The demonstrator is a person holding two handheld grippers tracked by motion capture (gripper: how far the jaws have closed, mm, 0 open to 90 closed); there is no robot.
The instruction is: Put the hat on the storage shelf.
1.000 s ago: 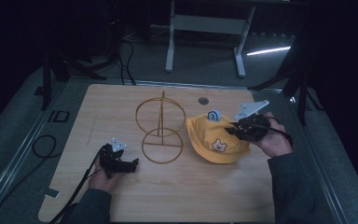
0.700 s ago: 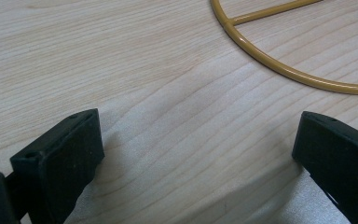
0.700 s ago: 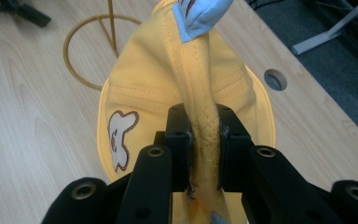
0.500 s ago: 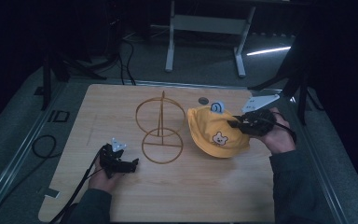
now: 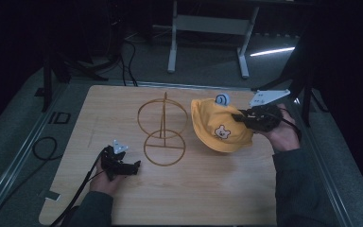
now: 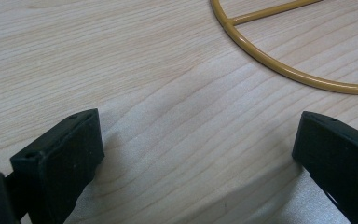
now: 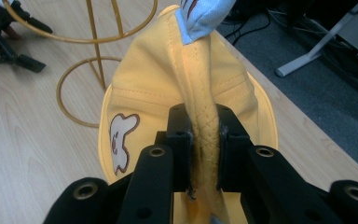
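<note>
A yellow bucket hat (image 5: 220, 125) with a small bear patch (image 7: 121, 140) and a pale blue tab (image 5: 223, 99) hangs tilted above the table's right half. My right gripper (image 5: 244, 118) is shut on its brim, and the quilted brim fold (image 7: 204, 140) is pinched between the jaws. Just left of the hat stands a gold wire stand (image 5: 163, 127) with two rings (image 7: 93, 70). My left gripper (image 5: 132, 166) rests low on the wood at the front left, open and holding nothing, with the stand's base ring (image 6: 284, 70) just beyond its fingers (image 6: 60, 158).
The wooden table (image 5: 194, 189) has bare wood along the front and at the left. A black cable (image 5: 75, 194) trails from the left gripper over the front-left edge. Metal frame legs (image 5: 208, 33) stand on the floor beyond the far edge.
My right gripper has lifted the hat by its brim and carried it left toward the wire stand. The left gripper has stayed put.
</note>
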